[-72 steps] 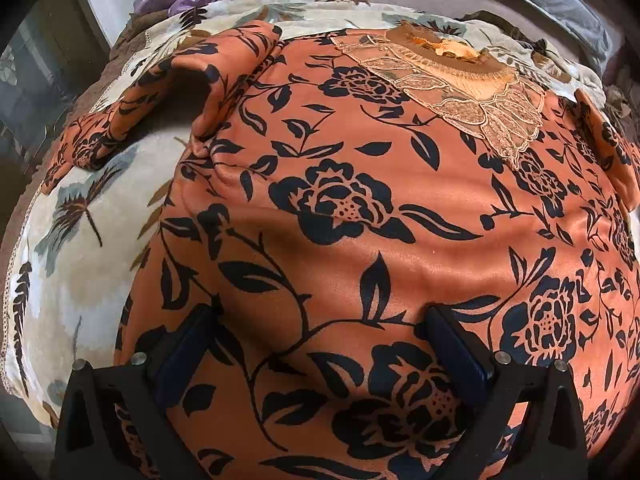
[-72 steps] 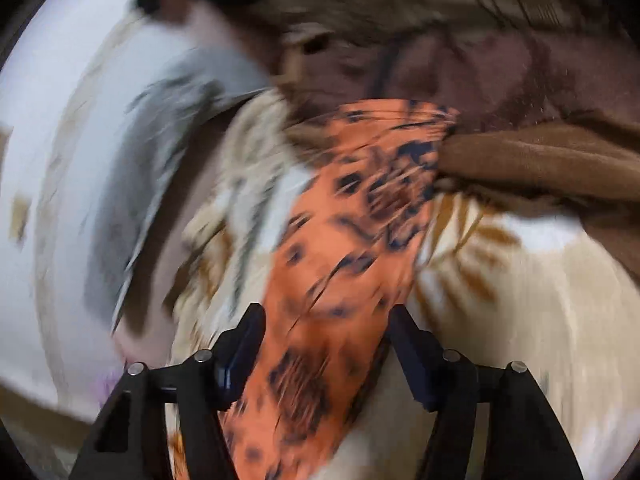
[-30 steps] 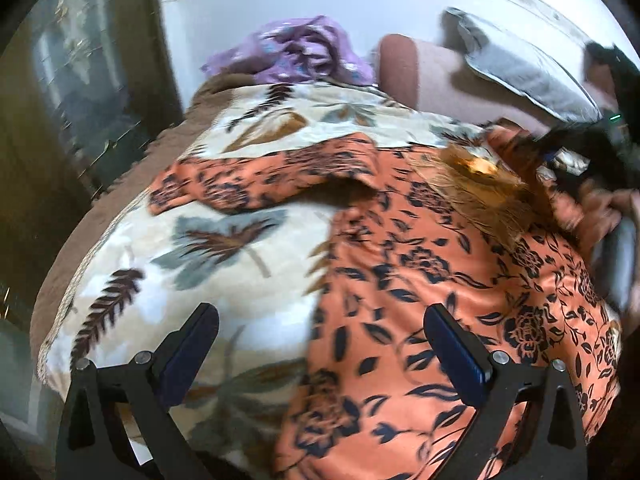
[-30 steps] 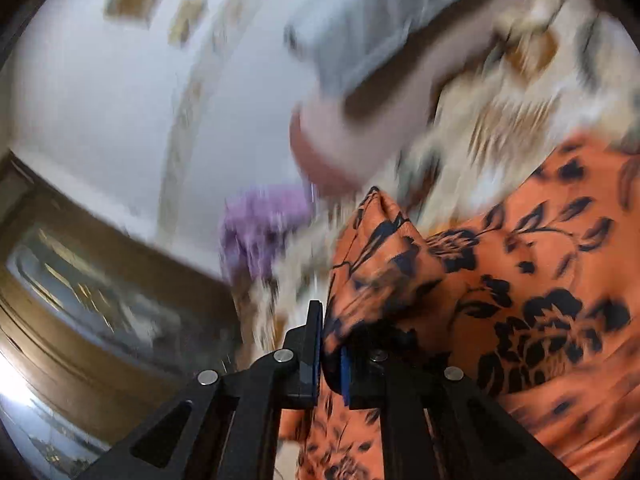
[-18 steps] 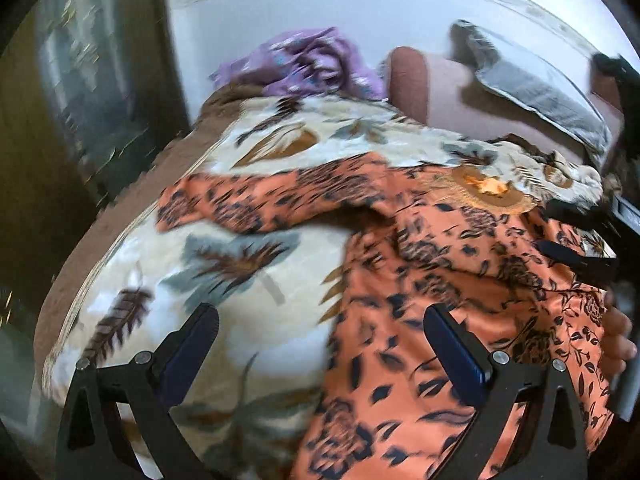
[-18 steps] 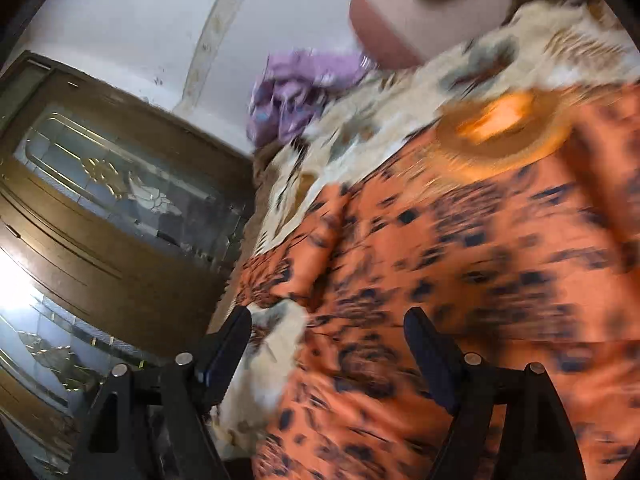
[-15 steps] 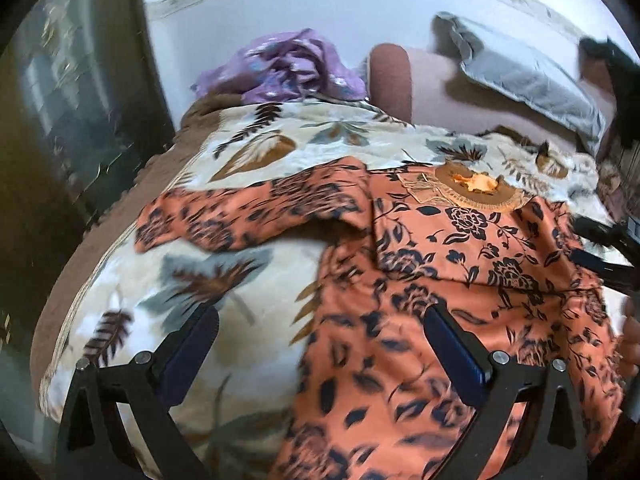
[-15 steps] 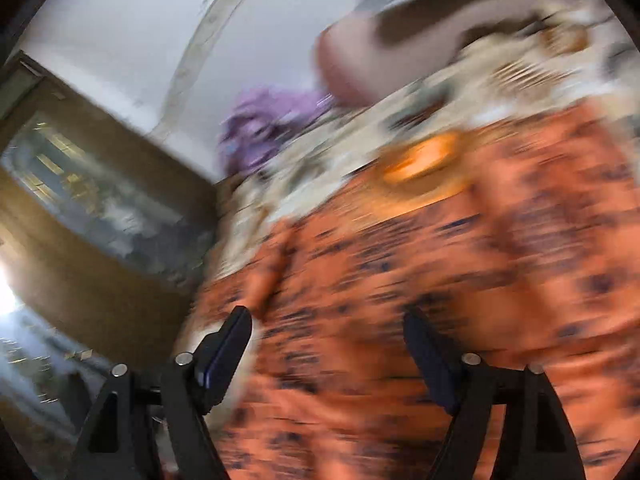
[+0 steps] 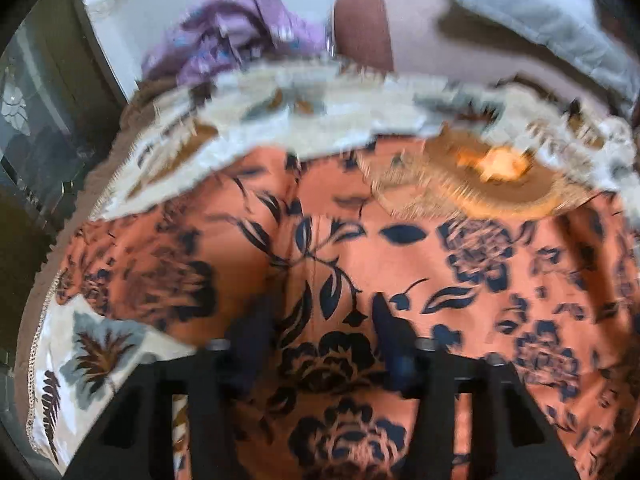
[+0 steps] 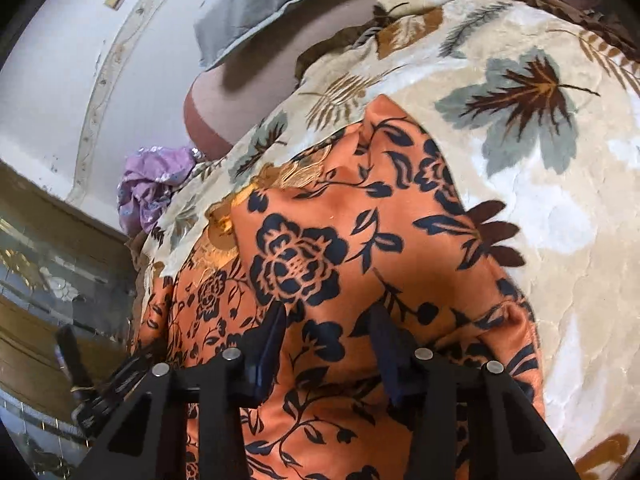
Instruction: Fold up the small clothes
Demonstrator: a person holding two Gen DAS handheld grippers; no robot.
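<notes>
— Leaf-print blanket (image 10: 532,208) carries the orange top (image 10: 340,240) spread flat; right sleeve looks folded in.
— And the left gripper (image 9: 320,332) and right gripper (image 10: 328,332)?
— Both half-closed, jaws just narrowing over cloth, nothing pinched. Most folds remain.

Both wrist views look steeply down, sharing the orange garment (image 9: 400,264).

Left gripper (image 9: 320,332) angled steeply down, jaws just closing, part-open (view blurred). Right gripper (image 10: 328,330) tilted down, jaws also narrowing, a gap remaining.
</notes>
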